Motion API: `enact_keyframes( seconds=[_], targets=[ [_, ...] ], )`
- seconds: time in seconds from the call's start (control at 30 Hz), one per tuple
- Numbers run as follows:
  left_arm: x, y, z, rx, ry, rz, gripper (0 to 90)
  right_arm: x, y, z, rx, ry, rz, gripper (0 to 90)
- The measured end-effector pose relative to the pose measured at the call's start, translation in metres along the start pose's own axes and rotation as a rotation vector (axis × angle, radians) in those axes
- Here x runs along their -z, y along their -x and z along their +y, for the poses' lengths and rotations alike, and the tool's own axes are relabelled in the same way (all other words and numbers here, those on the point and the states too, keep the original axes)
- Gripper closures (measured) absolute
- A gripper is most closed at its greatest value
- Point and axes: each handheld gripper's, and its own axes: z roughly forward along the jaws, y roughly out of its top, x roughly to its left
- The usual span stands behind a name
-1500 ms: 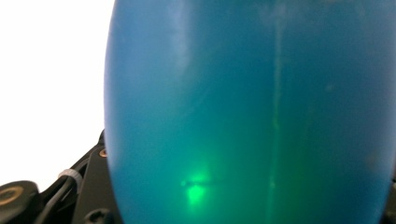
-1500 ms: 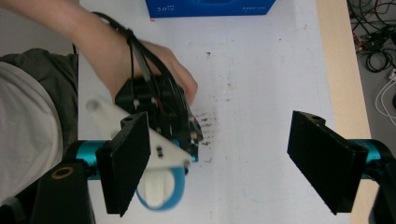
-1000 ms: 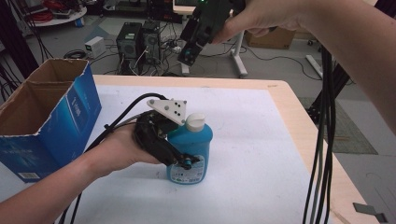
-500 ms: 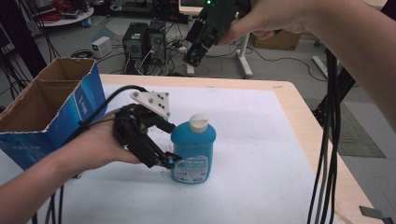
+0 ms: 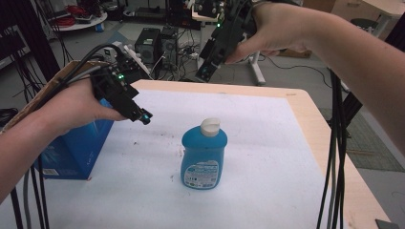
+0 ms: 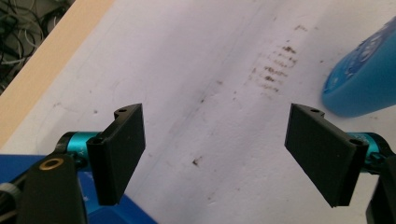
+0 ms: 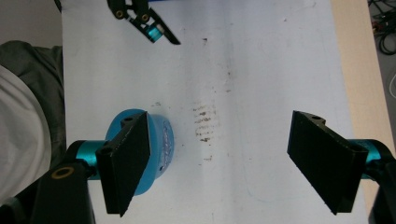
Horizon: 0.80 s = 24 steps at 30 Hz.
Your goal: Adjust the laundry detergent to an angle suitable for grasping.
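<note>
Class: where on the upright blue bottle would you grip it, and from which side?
Grip the blue bottle across its body, below the white cap, coming in level from the side. It stands upright and alone on the table; the body looks flattened, so probably close across the narrow depth.

We can read no text here. The blue bottle [image 5: 204, 152] on the white table cover carries a pale front label printed with small marks, too fine and blurred for us to make out a word or brand. The blue cardboard box [image 5: 76, 148] at the table's left edge shows a small white patch of print low on its side, and that too stays illegible to us.
</note>
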Motion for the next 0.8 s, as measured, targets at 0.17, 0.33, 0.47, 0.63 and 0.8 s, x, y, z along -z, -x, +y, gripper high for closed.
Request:
enact_keyframes(
  seconds=[0.17, 0.33, 0.47, 0.63, 0.8],
  targets=[
    [-0.001, -0.001, 0.002, 0.004, -0.024, 0.013, 20.4, -0.007, 0.001, 0.000, 0.000, -0.016, 0.007, 20.8],
    [-0.003, 0.000, 0.004, 0.002, -0.027, 0.011, 20.5, -0.010, 0.001, 0.000, -0.001, -0.019, 0.010, 20.8],
    [-0.004, -0.001, 0.006, -0.008, -0.021, 0.011, 20.5, -0.011, 0.002, -0.001, -0.008, -0.019, 0.006, 20.8],
    [-0.005, -0.004, 0.005, -0.011, -0.034, 0.005, 20.4, -0.012, 0.004, -0.003, -0.015, -0.020, 0.010, 20.7],
    [-0.005, -0.005, 0.004, -0.009, -0.032, 0.004, 20.4, -0.016, 0.005, -0.005, -0.018, -0.027, 0.011, 20.8]
  ],
)
